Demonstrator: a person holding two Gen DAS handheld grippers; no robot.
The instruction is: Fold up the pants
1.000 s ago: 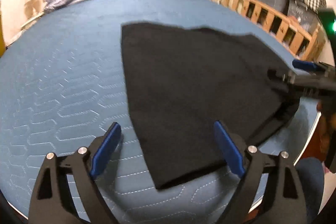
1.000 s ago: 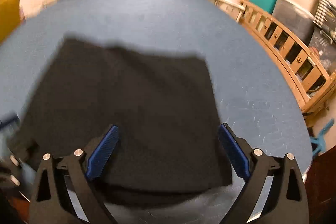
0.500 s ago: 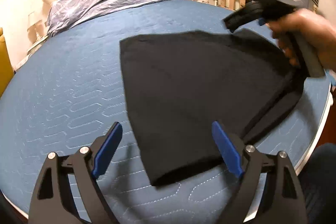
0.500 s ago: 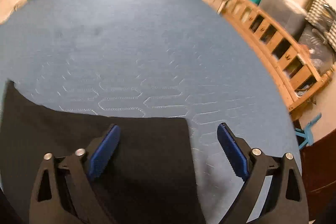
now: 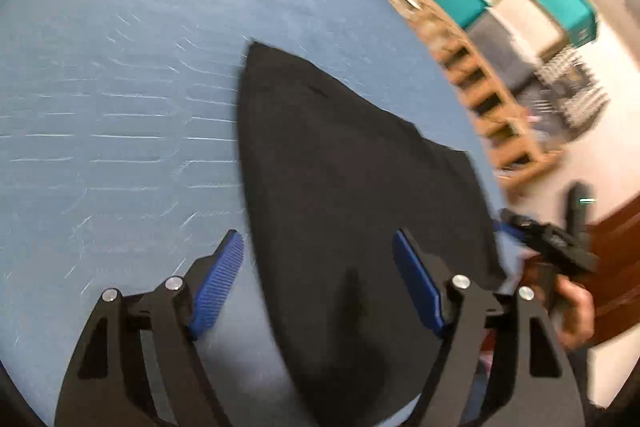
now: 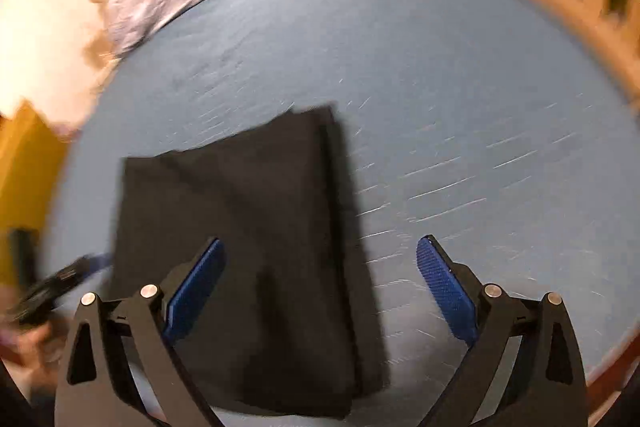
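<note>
the blue quilted bed (image 5: 120, 75) carries the black pants (image 5: 344, 195), folded into a flat panel near its front edge. the left tool (image 5: 318, 285) hovers over the near end of the pants, fingers spread wide and gripping nothing. the right tool (image 6: 318, 289) hovers likewise, fingers apart and empty, above the pants' right edge.

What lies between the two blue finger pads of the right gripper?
In the right wrist view, the right gripper is open. Between its fingers lie the right part of the folded black pants and bare blue mattress.
</note>
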